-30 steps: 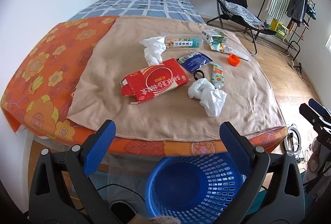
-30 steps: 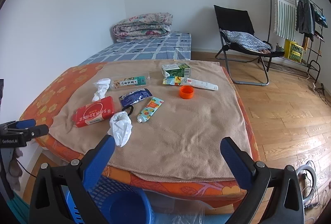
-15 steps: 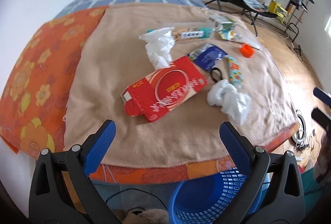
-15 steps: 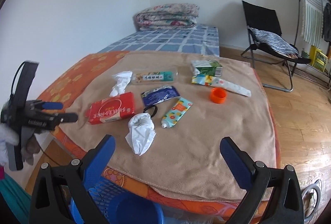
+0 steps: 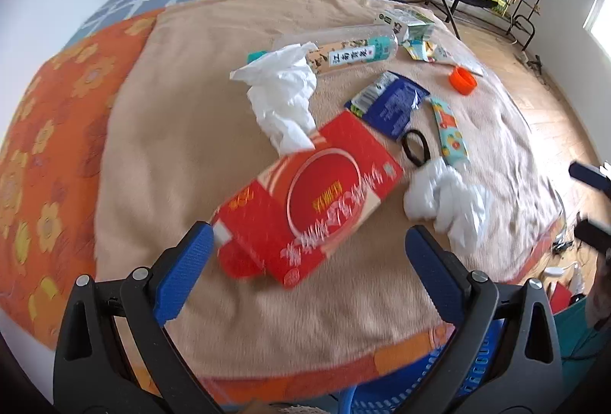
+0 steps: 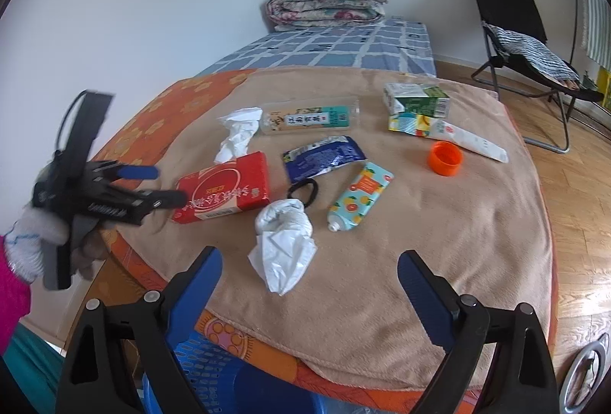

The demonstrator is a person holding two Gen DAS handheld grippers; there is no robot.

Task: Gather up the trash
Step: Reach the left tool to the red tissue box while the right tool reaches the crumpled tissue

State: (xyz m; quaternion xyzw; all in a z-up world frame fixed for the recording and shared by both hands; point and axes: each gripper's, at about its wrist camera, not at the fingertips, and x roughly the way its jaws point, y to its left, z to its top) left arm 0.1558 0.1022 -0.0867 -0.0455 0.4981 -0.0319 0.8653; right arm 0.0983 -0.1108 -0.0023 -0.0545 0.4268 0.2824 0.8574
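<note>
**Both hand-held grippers have closed in on the litter, left one over the red carton**

Since the earlier frames we have brought both hand-held grippers forward and down over the bed, so the flat red cardboard carton with white lettering [image 5: 317, 200] now fills the middle of the left wrist view, and the blue plastic basket [image 5: 385, 393] has slid to the bottom edge. The left hand-held gripper [image 5: 307, 270] is spread wide with nothing between its fingers; the carton's near end lies just ahead of them, not yet touched as far as we can tell. The carton's long axis runs diagonally, from its near left end toward its far right end, so we judge a grasp across its short width would need a wrist roll. The right hand-held gripper [image 6: 309, 284] has just narrowed slightly but is still wide and empty, with the crumpled white tissue wad [image 6: 284, 242] straight ahead of it, to the right of the carton. We judge the left hand nearer the carton and the right nearer the wad. All trash sits on the tan fleece blanket [image 6: 439, 246].
</note>
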